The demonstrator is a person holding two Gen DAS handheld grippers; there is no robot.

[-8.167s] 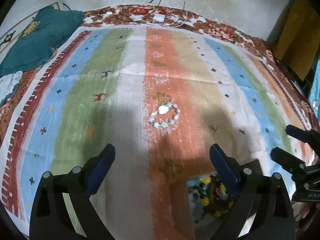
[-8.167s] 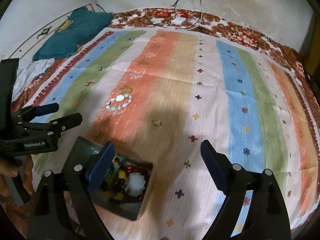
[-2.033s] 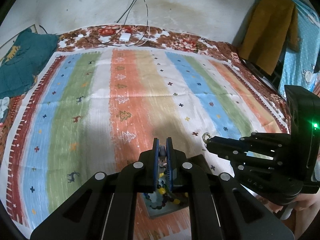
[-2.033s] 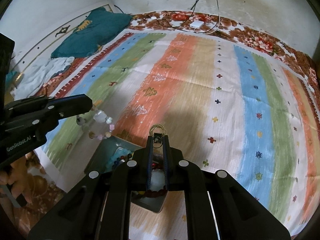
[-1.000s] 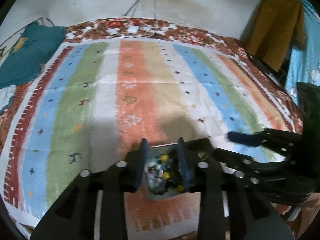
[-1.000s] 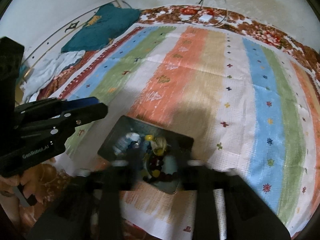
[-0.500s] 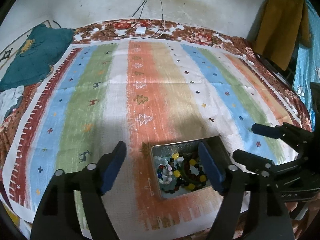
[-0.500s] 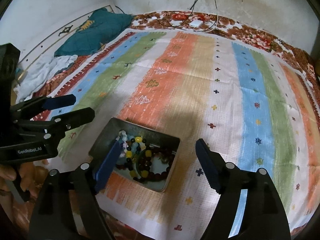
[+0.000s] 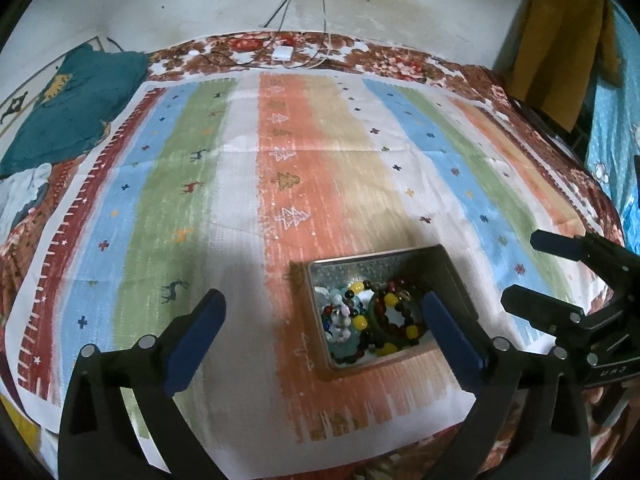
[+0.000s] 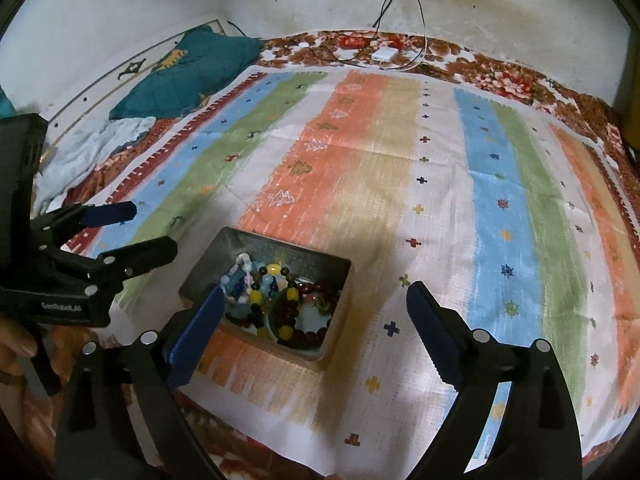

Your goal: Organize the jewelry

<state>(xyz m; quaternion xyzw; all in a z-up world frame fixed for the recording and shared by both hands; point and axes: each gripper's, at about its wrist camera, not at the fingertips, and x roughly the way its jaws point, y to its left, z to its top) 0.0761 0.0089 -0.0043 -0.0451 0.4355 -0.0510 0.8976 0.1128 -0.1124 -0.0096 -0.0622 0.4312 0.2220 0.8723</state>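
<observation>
Nearest the cameras, the left gripper (image 9: 322,314) and the right gripper (image 10: 316,306) both stood spread wide, holding nothing. Just beyond their fingertips a metal tray (image 9: 360,266) lay on the striped mat (image 9: 336,160), with the beaded bracelets (image 9: 370,320) heaped inside. Farther off, a white charger (image 9: 282,53) lay near the wall, and a teal pillow (image 9: 76,100) lay at far left.

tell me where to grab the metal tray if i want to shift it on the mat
Grip the metal tray by its bare right wall, coming straight down from above with one finger inside, one outside. The walls are thin and upright. Beaded bracelets crowd the near inner side, so the far stretch looks safest.
</observation>
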